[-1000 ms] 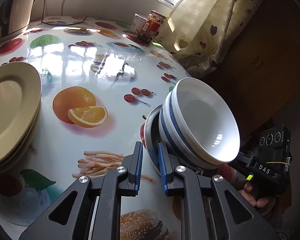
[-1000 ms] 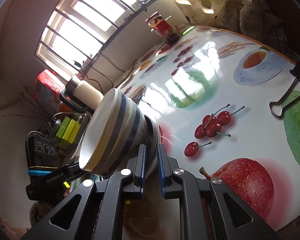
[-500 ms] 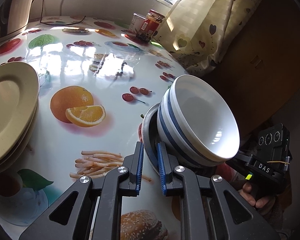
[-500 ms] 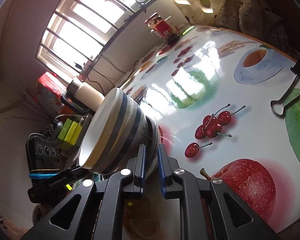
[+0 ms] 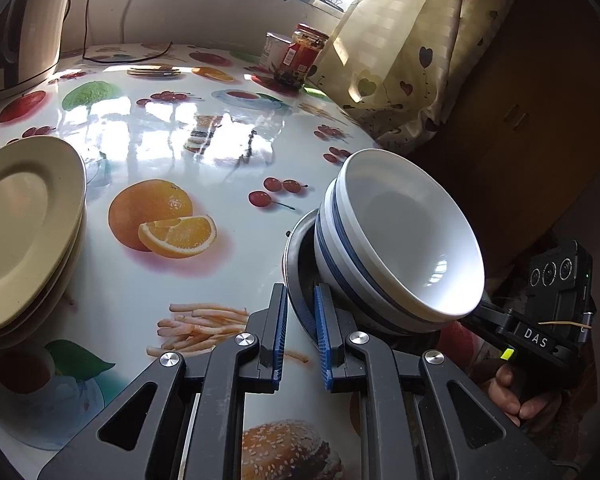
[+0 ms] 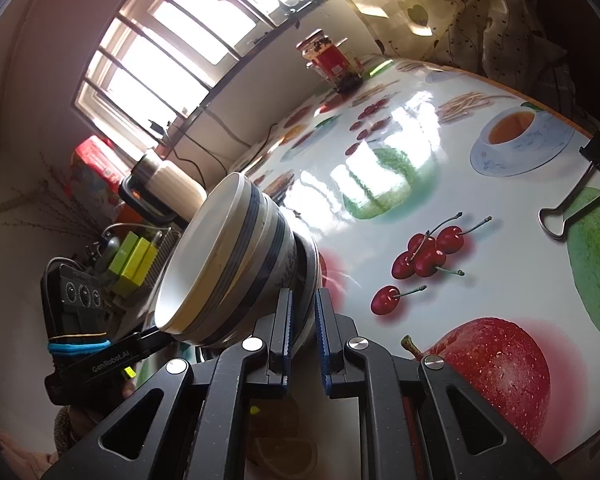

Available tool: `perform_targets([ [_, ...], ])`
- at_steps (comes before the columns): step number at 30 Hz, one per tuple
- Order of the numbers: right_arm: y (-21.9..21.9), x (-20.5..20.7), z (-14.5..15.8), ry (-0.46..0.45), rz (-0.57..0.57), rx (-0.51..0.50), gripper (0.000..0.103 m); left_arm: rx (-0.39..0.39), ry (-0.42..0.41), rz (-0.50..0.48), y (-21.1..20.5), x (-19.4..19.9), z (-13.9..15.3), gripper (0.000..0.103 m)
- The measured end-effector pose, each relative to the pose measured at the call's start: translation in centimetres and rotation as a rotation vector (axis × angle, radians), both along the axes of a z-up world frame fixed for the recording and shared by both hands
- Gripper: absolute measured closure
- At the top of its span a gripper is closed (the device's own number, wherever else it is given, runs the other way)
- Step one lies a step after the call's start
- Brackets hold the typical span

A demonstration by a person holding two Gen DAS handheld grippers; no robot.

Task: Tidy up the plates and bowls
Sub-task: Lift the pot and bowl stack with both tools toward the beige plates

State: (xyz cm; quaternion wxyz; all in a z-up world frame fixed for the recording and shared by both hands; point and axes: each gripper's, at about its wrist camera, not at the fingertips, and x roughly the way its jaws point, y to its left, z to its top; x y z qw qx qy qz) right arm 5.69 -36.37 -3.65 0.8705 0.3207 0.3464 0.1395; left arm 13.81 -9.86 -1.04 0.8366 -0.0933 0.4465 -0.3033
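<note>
My left claw point(image 5: 300, 328) is clamped on the rim of a shallow metal dish point(image 5: 296, 264), and my right claw point(image 6: 302, 332) pinches the same dish's rim from the other side. The dish is tipped up on edge, and two blue-banded white bowls point(image 5: 400, 240) sit nested against it, mouths turned sideways, the whole stack lifted over the near edge of the desk point(image 5: 220, 144). Taking that bowl stack as my mark: well to its left, a pile of cream plates point(image 5: 24, 232) rests on the desk, with bare patterned cloth between. Far beyond the stack, by the curtain point(image 5: 412, 48), stand a red-labelled jar point(image 5: 302, 58) and a tin point(image 5: 276, 50). A pale kettle point(image 6: 168, 188) stands behind the stack in the right wrist view. A binder clip point(image 6: 576, 204) grips the desk's edge well apart from the stack.
</note>
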Motion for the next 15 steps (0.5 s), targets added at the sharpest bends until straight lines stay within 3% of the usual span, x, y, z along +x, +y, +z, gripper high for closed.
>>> perform_targets([
  [15,-0.33,0.10,-0.14,-0.003,0.000,0.020,0.091,0.007,-0.005,0.007,-0.04,0.02,0.08,0.089],
])
